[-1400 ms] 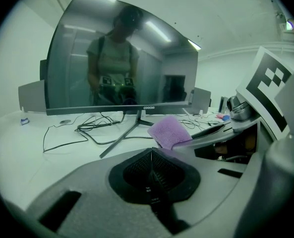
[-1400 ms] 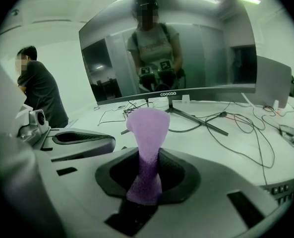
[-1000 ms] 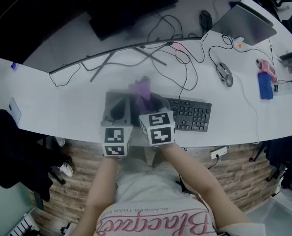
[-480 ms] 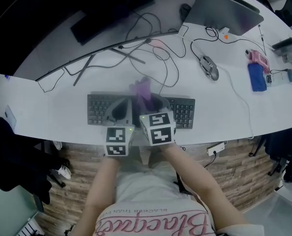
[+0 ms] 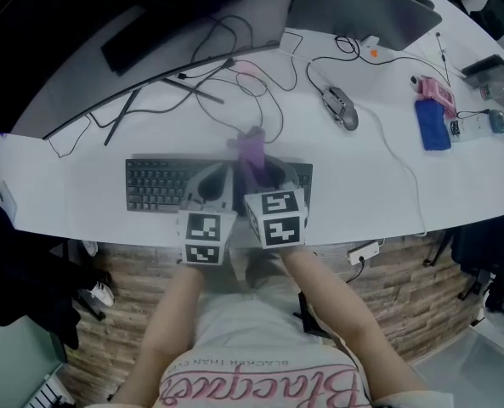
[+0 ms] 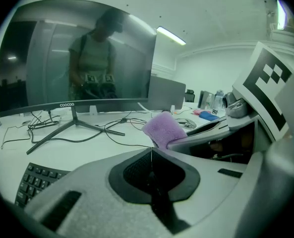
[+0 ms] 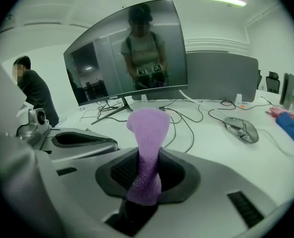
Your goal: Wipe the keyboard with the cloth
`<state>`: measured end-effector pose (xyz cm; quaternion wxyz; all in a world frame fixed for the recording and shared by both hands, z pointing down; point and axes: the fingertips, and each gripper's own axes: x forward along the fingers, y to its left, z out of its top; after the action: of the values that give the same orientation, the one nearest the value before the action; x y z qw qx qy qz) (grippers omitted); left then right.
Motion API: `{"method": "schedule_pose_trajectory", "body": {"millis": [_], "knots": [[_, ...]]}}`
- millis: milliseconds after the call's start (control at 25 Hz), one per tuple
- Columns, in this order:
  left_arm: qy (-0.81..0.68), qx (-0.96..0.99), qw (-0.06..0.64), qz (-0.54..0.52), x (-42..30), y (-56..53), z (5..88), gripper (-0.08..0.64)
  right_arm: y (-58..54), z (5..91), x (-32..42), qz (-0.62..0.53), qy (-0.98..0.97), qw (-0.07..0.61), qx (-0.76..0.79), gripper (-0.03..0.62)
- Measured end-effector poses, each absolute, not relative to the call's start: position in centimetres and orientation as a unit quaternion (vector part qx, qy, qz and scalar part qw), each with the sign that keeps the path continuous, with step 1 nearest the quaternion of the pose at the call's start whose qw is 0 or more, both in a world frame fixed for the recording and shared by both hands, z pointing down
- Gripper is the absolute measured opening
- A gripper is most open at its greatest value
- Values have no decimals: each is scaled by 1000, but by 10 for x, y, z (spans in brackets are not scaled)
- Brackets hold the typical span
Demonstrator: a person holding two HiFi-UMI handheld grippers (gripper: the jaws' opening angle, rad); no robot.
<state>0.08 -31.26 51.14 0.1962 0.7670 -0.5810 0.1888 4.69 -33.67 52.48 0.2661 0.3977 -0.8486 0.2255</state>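
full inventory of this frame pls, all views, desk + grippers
keyboard: 1, dark, near desk's front edge
cloth: 1, purple, sticking up from the right gripper's jaws
monitor: 1, dark, curved, behind keyboard
grey panel: 1, right of monitor
mouse: 1, grey, right of and behind keyboard
cables: several, dark, between monitor and keyboard
blue item: 1, far right
pink item: 1, beside blue item
desk: 1, white
bystander: 1, dark top, left background
left gripper: shut, empty
right gripper: shut on cloth
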Motion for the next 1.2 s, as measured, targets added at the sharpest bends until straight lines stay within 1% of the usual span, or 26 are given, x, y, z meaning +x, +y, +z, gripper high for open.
{"method": "schedule_pose_trajectory", "body": {"millis": [1000,1200], "knots": [[-553,792,175,190,112,-324,506,6,-357,523,179,207,-830,265,445,87],[-560,789,168,187,123,-321,502,6,-359,519,205,155,-822,291,464,87]]}}
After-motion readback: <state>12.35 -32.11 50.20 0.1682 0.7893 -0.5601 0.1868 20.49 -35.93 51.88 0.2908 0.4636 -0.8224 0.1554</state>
